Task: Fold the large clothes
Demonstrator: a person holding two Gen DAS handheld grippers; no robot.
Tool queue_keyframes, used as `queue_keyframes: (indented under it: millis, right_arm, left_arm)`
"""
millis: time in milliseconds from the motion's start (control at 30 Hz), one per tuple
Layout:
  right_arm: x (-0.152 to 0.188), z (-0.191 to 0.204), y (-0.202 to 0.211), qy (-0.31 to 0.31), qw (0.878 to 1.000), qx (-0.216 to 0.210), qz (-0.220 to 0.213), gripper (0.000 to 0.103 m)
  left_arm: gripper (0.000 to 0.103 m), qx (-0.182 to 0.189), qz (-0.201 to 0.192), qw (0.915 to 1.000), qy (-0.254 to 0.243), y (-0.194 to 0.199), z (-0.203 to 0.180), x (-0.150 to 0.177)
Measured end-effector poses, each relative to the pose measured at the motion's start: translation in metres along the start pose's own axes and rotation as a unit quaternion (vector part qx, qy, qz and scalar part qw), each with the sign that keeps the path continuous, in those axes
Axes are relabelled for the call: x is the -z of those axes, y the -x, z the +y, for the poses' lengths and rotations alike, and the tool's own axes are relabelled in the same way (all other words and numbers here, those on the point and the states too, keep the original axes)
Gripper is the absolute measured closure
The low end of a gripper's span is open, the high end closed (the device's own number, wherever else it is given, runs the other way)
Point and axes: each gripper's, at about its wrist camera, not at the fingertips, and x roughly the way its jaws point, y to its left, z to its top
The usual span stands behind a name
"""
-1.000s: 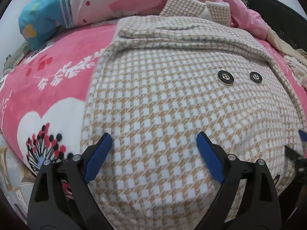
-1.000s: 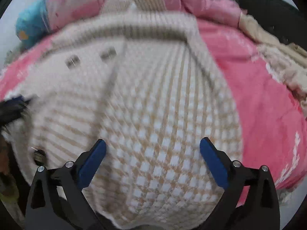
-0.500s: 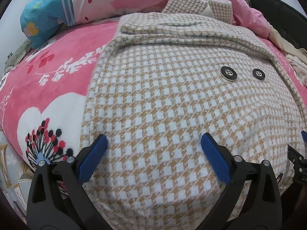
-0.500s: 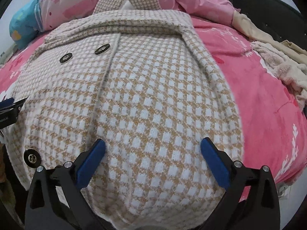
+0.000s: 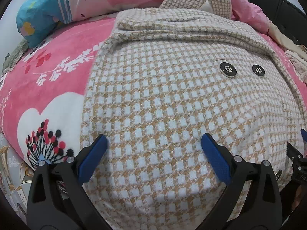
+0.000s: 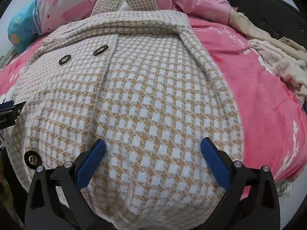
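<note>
Only tiny, unreadable letters show on the black buttons (image 5: 227,69). Both tools, left tool (image 5: 154,151) and right tool (image 6: 153,151), are spread wide over the checked coat (image 5: 172,105), which lies flat ahead on the pink bed blanket (image 5: 48,80). Pillows (image 5: 44,5) sit beyond.

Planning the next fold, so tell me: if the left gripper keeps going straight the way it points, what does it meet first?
Most likely the checked coat: the open left gripper points across its near panel, fabric directly ahead between the fingers. Depth is unclear.
</note>
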Motion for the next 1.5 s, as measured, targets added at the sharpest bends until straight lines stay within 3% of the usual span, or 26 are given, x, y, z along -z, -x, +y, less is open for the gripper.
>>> queue_keyframes:
  millis: [500, 700, 867, 967, 1200, 1500]
  right_arm:
    - [0.001, -0.002, 0.013, 0.002, 1.0, -0.005, -0.013, 0.006]
    - [0.011, -0.01, 0.041, -0.004, 0.997, -0.025, -0.073, 0.006]
    - [0.025, -0.008, 0.021, 0.027, 0.999, -0.016, -0.035, 0.006]
    - [0.028, -0.003, 0.02, 0.043, 0.998, -0.004, -0.045, 0.006]
    - [0.025, -0.009, 0.019, 0.044, 0.998, -0.021, -0.043, 0.006]
    - [0.03, -0.007, 0.023, 0.058, 0.997, -0.029, -0.049, 0.006]
  left_arm:
    - [0.008, -0.008, -0.024, 0.9996, -0.009, -0.005, -0.007, 0.0]
    - [0.008, -0.022, -0.038, 0.9988, -0.021, 0.0, -0.008, 0.012]
    - [0.008, -0.021, -0.037, 0.9989, -0.02, 0.001, -0.006, 0.013]
    - [0.008, -0.023, -0.038, 0.9988, -0.022, 0.002, -0.007, 0.015]
    - [0.008, -0.029, -0.042, 0.9987, -0.006, 0.012, -0.003, 0.022]
    - [0.008, -0.044, -0.11, 0.9927, -0.026, 0.063, 0.016, 0.069]
